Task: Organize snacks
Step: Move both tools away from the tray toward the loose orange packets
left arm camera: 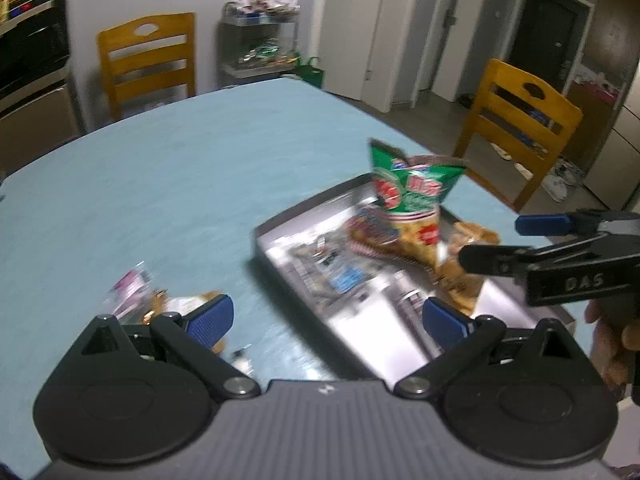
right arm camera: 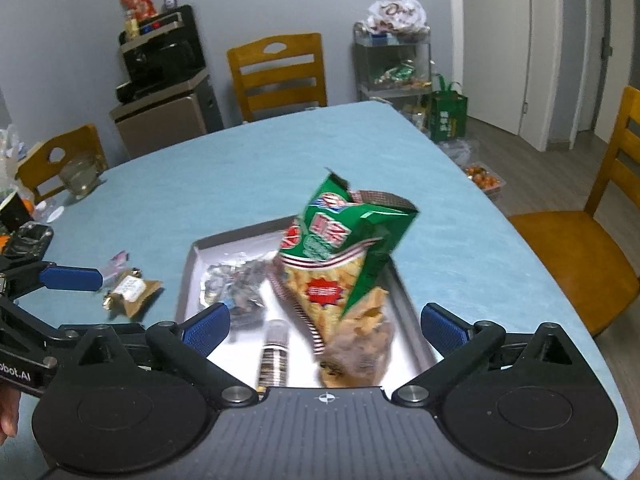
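The green chip bag point(right arm camera: 344, 252) stands tilted in the metal tray point(right arm camera: 188, 276) on the table point(right arm camera: 240, 168), long axis near upright, open top leaning away. My right gripper point(right arm camera: 326, 326) and left gripper point(left arm camera: 326, 316) both have jaws apart, empty.

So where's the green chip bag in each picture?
Left wrist: green bag stands right of centre, at the tray's far end.
Right wrist: green bag stands at centre, inside the tray.
Shared landmark: the tray on the blue table.
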Available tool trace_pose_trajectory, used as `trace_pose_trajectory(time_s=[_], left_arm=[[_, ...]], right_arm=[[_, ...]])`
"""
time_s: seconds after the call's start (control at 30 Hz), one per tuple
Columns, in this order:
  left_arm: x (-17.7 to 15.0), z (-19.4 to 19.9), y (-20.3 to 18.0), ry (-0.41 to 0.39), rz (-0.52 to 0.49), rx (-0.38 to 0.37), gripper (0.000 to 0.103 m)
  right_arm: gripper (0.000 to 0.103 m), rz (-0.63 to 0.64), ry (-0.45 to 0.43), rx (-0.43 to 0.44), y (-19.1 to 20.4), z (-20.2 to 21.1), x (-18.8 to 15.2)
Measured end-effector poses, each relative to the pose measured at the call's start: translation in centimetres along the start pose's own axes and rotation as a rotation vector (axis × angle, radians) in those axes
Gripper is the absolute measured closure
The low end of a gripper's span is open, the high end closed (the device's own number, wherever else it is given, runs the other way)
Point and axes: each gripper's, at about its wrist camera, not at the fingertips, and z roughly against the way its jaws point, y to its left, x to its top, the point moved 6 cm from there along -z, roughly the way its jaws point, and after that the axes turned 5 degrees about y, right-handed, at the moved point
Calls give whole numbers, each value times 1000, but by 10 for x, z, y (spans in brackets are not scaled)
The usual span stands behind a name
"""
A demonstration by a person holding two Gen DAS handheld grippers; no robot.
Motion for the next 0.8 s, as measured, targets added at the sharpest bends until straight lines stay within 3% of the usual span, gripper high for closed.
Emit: trace_pose_trajectory(time_s=[0.4, 0.8], left_arm=[[-41, 16, 37, 32, 69, 46, 1], [-72, 25, 43, 59, 44, 48, 1]], right_arm=[[0, 65, 5, 39, 33, 2, -2], [0, 112, 32, 103, 67, 0, -11]])
